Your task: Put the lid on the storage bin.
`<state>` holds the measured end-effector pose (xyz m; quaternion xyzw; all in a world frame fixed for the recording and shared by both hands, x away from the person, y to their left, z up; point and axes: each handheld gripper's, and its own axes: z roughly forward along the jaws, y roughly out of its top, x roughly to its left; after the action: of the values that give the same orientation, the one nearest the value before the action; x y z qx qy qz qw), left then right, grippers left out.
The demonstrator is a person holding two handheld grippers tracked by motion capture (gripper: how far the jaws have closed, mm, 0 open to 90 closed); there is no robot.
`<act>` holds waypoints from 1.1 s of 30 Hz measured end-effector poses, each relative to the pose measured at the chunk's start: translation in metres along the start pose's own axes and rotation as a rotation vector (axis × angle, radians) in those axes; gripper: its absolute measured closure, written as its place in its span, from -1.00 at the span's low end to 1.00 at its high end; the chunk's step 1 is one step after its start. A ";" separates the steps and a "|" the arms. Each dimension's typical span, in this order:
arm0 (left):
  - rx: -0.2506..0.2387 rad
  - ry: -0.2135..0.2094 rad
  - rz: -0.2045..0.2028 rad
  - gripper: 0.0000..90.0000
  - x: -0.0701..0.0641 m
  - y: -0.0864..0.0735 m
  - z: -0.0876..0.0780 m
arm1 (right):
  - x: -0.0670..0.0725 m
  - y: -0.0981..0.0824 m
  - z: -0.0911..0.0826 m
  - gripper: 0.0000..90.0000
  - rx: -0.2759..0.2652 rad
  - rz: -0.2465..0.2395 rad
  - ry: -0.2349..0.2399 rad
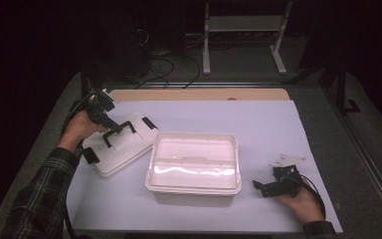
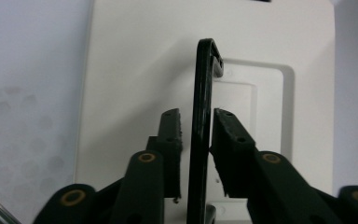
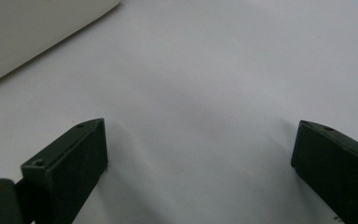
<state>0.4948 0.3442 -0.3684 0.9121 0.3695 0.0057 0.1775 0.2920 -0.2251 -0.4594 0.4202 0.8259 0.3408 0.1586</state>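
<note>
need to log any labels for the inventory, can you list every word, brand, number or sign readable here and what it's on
None: no word, brand, number or sign can be read.
White lid and its black handle: plain, no print.
Open white box: only glare inside, no label.
Left gripper and right gripper: no markings legible.

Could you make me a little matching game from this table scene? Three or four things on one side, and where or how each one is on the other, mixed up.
Things:
1. lid
2. box
3. handle
4. right gripper

Places or states:
A. standing up between the left gripper's jaws
B. open, in the middle of the table, nothing inside that I can make out
C. jaws wide apart over the bare table cover
D. lying to the left of the box, leaning on its rim

Pairs: 1-D, 2-B, 3-A, 4-C
</note>
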 end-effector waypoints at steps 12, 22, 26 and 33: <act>0.016 -0.024 0.044 0.87 -0.010 0.004 -0.001 | 0.000 0.000 0.000 -0.93 0.000 0.000 0.000; -0.013 -0.022 0.061 0.87 -0.020 0.008 -0.025 | 0.000 0.000 0.000 -0.93 0.000 0.000 0.000; -0.011 -0.001 0.089 0.87 -0.028 0.014 -0.051 | 0.000 0.000 0.000 -0.93 0.001 0.000 0.000; -0.075 -0.001 0.126 0.87 -0.043 0.023 -0.094 | 0.000 0.000 0.000 -0.93 0.000 0.001 0.000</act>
<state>0.4656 0.3295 -0.2673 0.9263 0.3106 0.0304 0.2111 0.2920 -0.2250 -0.4593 0.4206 0.8257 0.3409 0.1583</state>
